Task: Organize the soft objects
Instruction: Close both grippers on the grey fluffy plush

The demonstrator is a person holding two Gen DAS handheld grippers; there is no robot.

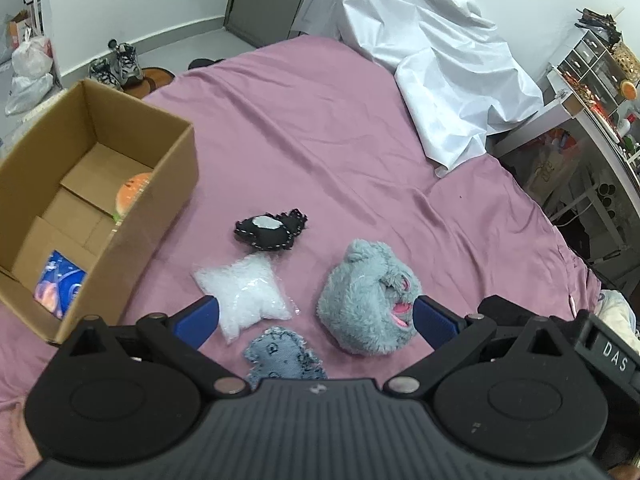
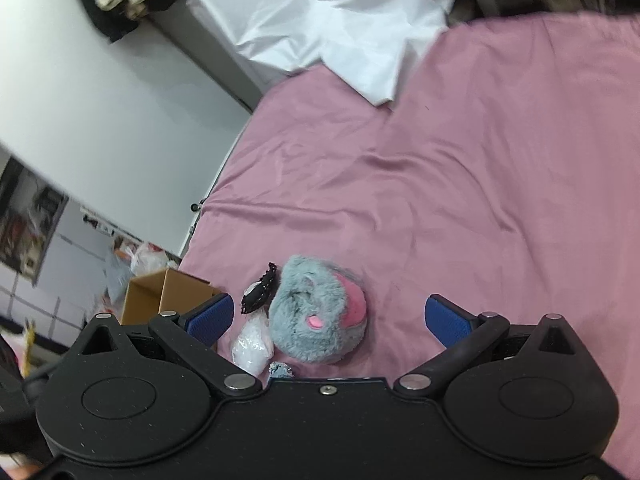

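Note:
Four soft objects lie on the pink bedsheet (image 1: pixel 320 140): a grey fluffy plush with pink patches (image 1: pixel 368 296) (image 2: pixel 316 312), a white fuzzy pouch in clear wrap (image 1: pixel 244 292) (image 2: pixel 252 342), a black stitched pad with a white patch (image 1: pixel 272 230) (image 2: pixel 258 294), and a blue denim piece (image 1: pixel 280 356) (image 2: pixel 280 370). My left gripper (image 1: pixel 316 320) hangs open above the pouch and denim piece, holding nothing. Over the plush, my right gripper (image 2: pixel 330 320) is also open and empty. An open cardboard box (image 1: pixel 80 216) (image 2: pixel 160 292) stands at the left.
Inside the box lie an orange round item (image 1: pixel 130 192) and a blue printed item (image 1: pixel 60 284). A white crumpled sheet (image 1: pixel 432 64) (image 2: pixel 328 20) covers the bed's far end. Shoes (image 1: pixel 120 66) and bags stand on the floor; cluttered shelves (image 1: pixel 592 80) are at the right.

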